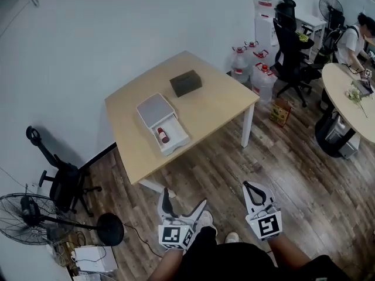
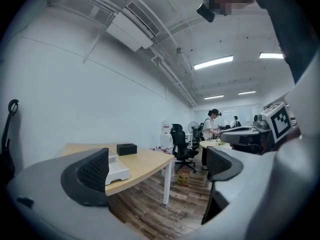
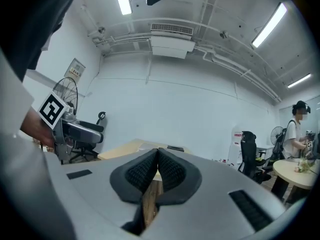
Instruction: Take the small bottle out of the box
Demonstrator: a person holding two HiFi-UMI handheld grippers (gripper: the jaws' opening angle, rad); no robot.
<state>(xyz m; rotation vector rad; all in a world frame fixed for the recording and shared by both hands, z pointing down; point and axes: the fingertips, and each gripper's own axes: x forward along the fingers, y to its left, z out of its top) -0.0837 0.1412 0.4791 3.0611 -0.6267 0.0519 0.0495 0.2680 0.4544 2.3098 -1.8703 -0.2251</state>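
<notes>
The small bottle (image 1: 163, 135) is seen lying inside the open white box (image 1: 179, 139) on the wooden table (image 1: 214, 107). The left gripper (image 1: 184, 203) is held with jaws wide apart and empty; the right gripper (image 1: 253, 188) is held with jaws pressed together, empty. Both are kept well apart from the table.

1. We've got bare wood floor (image 1: 234, 157) between us and the surface (image 1: 217, 107), with nothing standing in that stretch.
2. The surface's right half and near edge are bare, so there's easy room there.
3. The white box (image 1: 176, 142) sits open near the front-left edge. Its lid (image 1: 153, 109) lies back on the far side, so the tray is clear from above.
4. The black box (image 1: 186, 82) sits further back, apart from the white one.
5. The left side is cramped: there's a black chair (image 1: 61, 183) and a floor fan (image 1: 26, 218).
6. The right side has water jugs (image 1: 252, 63), an office chair (image 1: 290, 45) and a small carton (image 1: 281, 111).
</notes>
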